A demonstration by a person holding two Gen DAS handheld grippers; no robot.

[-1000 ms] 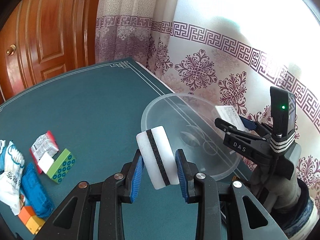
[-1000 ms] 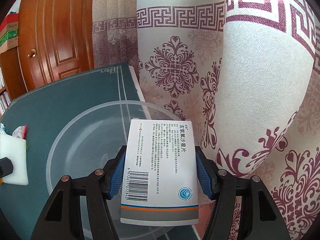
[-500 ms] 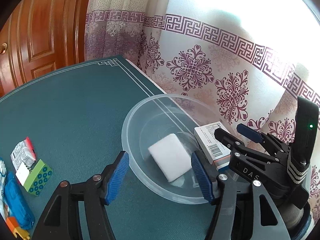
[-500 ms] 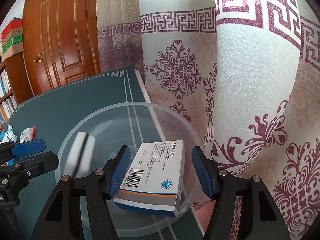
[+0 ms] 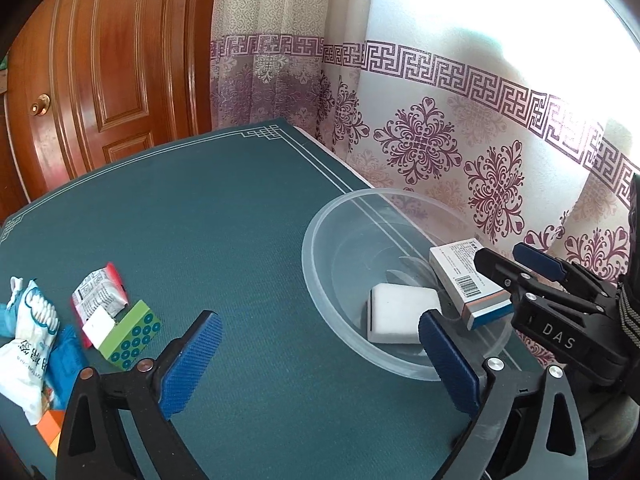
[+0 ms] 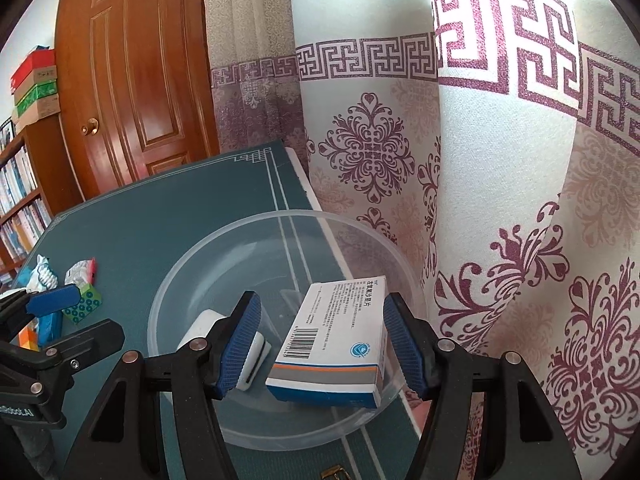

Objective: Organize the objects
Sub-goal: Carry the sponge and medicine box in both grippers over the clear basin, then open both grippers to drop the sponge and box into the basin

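Fronting patterned curtain [image 5: 420, 128], teal table [image 5: 224, 216], wooden door [image 5: 100, 80]

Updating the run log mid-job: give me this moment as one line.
left claw: jaws just opened, empty | sponge: in clear bowl | right claw: medicine box between pads, grip unclear

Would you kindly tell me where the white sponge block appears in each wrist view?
Left wrist view: the white sponge block lies inside the clear bowl, right of centre.
Right wrist view: it shows lower left of centre, partly behind a blue pad.
Shared landmark: the medicine box beside it.
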